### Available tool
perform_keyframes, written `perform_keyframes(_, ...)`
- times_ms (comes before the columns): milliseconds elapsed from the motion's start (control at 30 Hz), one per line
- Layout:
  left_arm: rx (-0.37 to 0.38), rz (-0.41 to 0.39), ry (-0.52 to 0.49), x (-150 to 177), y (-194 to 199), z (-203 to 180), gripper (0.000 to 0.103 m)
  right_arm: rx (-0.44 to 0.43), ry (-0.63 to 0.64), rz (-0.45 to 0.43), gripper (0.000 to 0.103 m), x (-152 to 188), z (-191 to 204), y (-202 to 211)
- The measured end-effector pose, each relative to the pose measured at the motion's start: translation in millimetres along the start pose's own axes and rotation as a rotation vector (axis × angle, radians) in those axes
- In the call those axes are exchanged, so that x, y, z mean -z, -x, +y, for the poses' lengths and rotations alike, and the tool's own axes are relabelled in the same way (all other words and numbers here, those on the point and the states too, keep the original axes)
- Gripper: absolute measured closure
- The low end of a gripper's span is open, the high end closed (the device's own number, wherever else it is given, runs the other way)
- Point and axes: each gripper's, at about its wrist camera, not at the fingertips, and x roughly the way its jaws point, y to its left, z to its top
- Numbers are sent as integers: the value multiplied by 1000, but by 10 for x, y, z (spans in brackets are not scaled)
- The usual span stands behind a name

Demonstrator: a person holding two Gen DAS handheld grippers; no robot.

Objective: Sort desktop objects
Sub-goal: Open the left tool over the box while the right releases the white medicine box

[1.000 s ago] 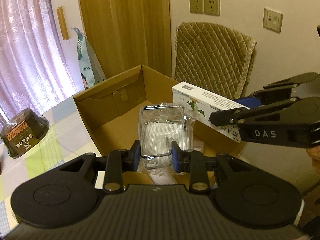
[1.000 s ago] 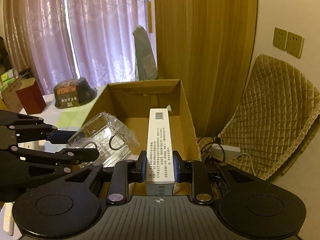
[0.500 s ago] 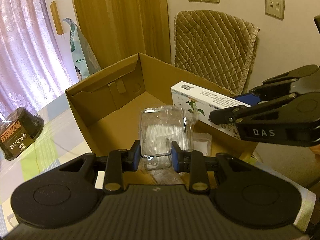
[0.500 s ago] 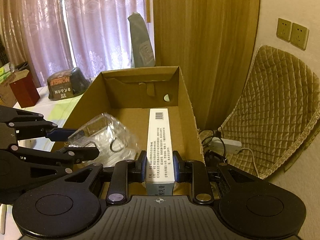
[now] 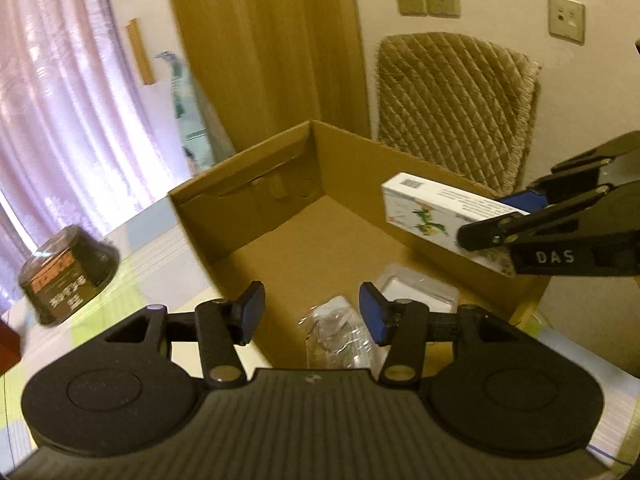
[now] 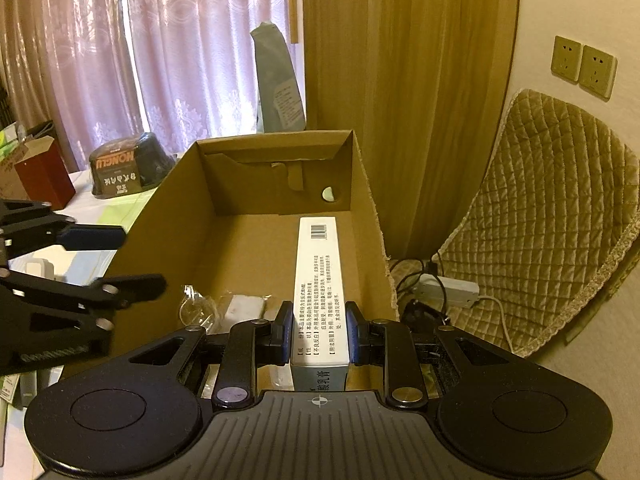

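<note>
Left gripper (image 5: 311,312) now spread wide, blue pads apart with nothing between them; half a second ago clamped on the clear plastic packet (image 5: 340,336). Packet now lying on the floor of the cardboard box (image 5: 280,208), close to the near wall, beside another clear blister pack (image 5: 416,292) toward the near right corner. Seen from the right wrist too: packet (image 6: 208,310) low against the box's near edge, left gripper (image 6: 100,260) hanging open above the box's left rim. Likely meaning: one item sorted into the box, left hand free for another.

Right gripper (image 6: 318,330) closed firmly on the long white carton (image 6: 318,280), barcode end pointing toward the far wall, held above the box floor along the right wall. Carton lower against the box than a second ago, not yet released. Probably next: down and let go, with care not to land on the packet.

Box on the right end of a table (image 5: 132,264) with a pale green and white checked cover. Dark bowl-shaped tub (image 5: 68,280) at the far left edge, a red box (image 6: 44,176) beyond it. Behind: pink curtains, a wooden door, wall sockets, a quilted chair back (image 5: 456,108), a power strip (image 6: 448,288) on the floor.
</note>
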Motion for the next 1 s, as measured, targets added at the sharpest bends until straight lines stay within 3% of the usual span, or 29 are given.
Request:
perform_keyframes(667, -1, 6, 58, 183, 200, 138, 51, -43, 35, 9, 77, -82, 282, -149)
perform_keyframes(1000, 0, 11, 65, 244, 303, 135, 51, -36, -8, -1, 77, -64, 217, -38)
